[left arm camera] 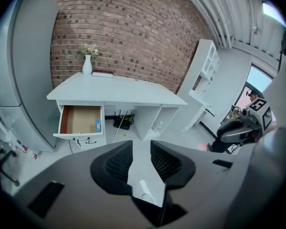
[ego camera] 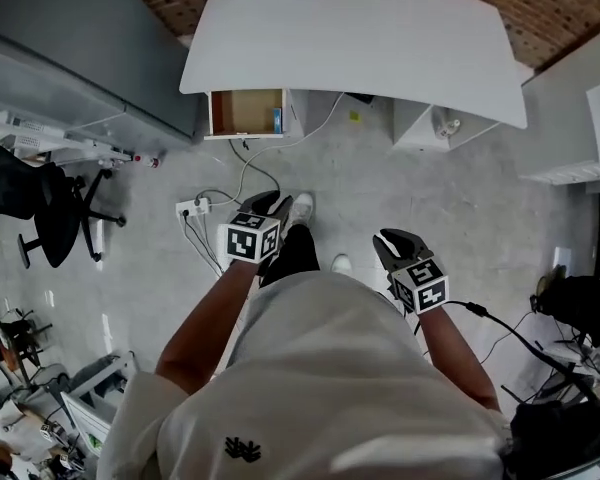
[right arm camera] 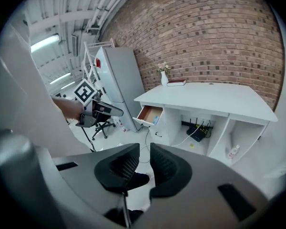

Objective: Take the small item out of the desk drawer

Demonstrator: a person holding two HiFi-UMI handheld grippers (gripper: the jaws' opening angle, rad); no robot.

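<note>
Blue small item [ego camera: 277, 120] lies against the right wall of the open drawer [ego camera: 242, 111], below the desk's [ego camera: 360, 38] left front edge. Risk: wide jaws could strike that wall and pinch the item askew. Left gripper [ego camera: 268, 206] and right gripper [ego camera: 392, 240], both empty with jaws parted, hang forward at waist level, well short of the drawer.

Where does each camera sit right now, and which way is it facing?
Head view: on the person's head, looking steeply down at the white desk, open drawer and floor; shows arms, shoes, left gripper, right gripper.
Left gripper view: on the left gripper, facing the desk front and brick wall; own jaws apart, empty.
Right gripper view: on the right gripper, facing the desk obliquely; own jaws apart, empty.
Shared: all show the drawer; each gripper view shows the other gripper.
</note>
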